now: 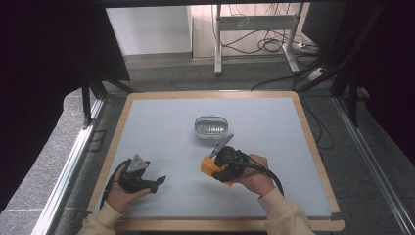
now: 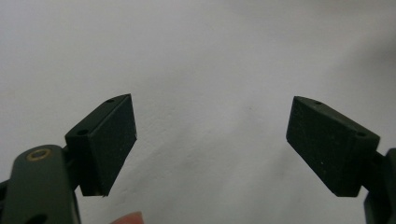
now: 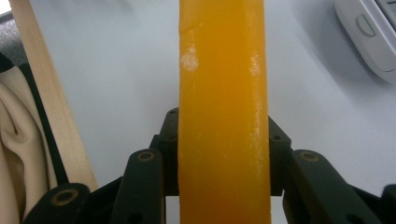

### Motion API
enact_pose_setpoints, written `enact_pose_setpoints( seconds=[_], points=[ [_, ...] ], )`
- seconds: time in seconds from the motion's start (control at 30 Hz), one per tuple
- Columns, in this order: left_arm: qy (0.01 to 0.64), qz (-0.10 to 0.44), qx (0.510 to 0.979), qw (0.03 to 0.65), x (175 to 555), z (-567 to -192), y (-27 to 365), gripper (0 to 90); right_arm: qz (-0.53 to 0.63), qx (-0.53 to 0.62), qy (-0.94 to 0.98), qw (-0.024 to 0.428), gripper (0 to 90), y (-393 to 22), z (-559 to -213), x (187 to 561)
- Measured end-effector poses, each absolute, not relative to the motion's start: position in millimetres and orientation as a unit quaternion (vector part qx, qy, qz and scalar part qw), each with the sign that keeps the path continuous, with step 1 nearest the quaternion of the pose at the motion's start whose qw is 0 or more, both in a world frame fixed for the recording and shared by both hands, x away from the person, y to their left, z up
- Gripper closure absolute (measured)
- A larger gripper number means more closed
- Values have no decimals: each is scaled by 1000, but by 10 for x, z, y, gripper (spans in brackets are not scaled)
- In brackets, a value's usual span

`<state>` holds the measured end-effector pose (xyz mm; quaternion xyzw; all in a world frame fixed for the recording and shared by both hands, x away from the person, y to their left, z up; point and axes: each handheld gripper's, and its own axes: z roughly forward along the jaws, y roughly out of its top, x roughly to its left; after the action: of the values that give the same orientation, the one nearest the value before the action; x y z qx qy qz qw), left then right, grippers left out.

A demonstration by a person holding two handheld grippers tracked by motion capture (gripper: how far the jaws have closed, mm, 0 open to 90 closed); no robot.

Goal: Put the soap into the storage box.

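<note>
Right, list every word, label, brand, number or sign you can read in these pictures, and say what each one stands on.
There is no readable text.
Orange block, clamped in the right gripper: plain, only pale scuffs.
White oval case: no lettering can be made out in the high view; the part seen in the right gripper view shows an unmarked button.
Left gripper, open over the table: bare black pads, nothing printed.

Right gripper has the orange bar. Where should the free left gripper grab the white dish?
Grip the dish across its short width, coming from above. It sits flat and oval, long side left to right, so the near and far rims look closest together. The left gripper is open.
</note>
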<state>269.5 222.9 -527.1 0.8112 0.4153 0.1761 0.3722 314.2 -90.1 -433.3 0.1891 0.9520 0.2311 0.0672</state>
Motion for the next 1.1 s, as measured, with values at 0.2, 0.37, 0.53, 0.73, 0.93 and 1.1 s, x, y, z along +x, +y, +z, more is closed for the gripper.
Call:
enact_pose_setpoints(
  seconds=[0.2,0.37,0.53,0.73,0.93,1.1],
  points=[
    [415,177,811,372,2696,-5274,2228,162,234,190,951,75,618,-959,-4282,3142],
    [415,177,811,371,2696,-5275,2230,161,235,191,950,78,618,-987,-4262,3144],
    [414,176,812,371,2697,-5277,2229,161,236,193,949,80,618,-1011,-4257,3154],
    [413,176,813,369,2698,-5279,2228,162,238,195,948,81,618,-1042,-4247,3168],
    [413,163,815,372,2701,-5283,2221,160,235,198,948,84,618,-1073,-4252,3187],
    [415,165,813,374,2701,-5275,2223,158,237,202,947,84,618,-1092,-4261,3209]
  ],
)
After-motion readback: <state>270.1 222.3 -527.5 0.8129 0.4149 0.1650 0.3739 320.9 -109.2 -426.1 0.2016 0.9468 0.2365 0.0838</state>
